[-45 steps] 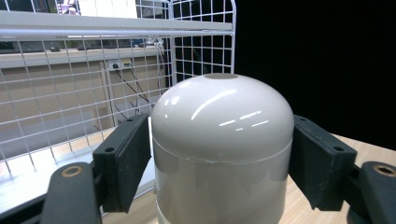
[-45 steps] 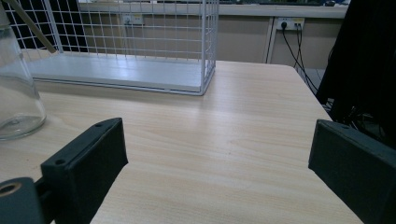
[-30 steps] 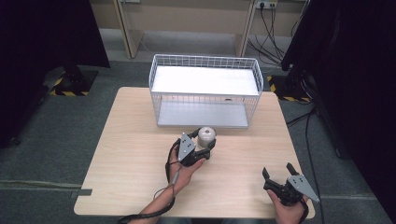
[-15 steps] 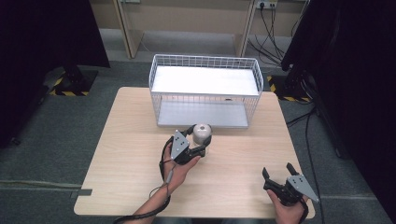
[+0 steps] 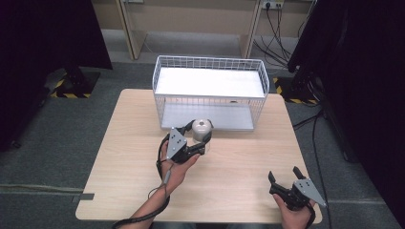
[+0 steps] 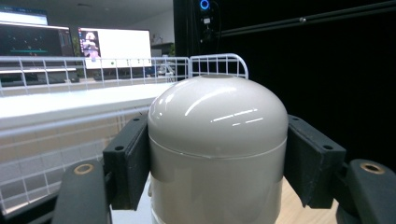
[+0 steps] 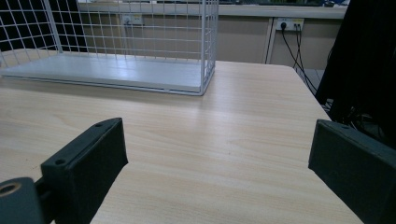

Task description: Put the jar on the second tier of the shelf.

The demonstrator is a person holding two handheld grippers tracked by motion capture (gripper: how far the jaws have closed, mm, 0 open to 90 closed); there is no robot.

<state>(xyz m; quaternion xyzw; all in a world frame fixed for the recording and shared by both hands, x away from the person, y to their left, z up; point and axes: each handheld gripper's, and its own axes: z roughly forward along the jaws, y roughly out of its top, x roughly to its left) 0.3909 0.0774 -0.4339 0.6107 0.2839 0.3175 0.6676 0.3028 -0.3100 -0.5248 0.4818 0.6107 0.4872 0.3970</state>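
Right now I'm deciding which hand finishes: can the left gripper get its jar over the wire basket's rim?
Probably yes: the left gripper holds the jar just before the wire basket, whose top is open.

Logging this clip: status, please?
Left tool shut on grey domed container. Right tool open, empty. Wire basket just beyond the container.

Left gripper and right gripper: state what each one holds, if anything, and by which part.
The left gripper grips the grey domed container by its two sides, just below the dome. The right gripper is open, holding nothing.
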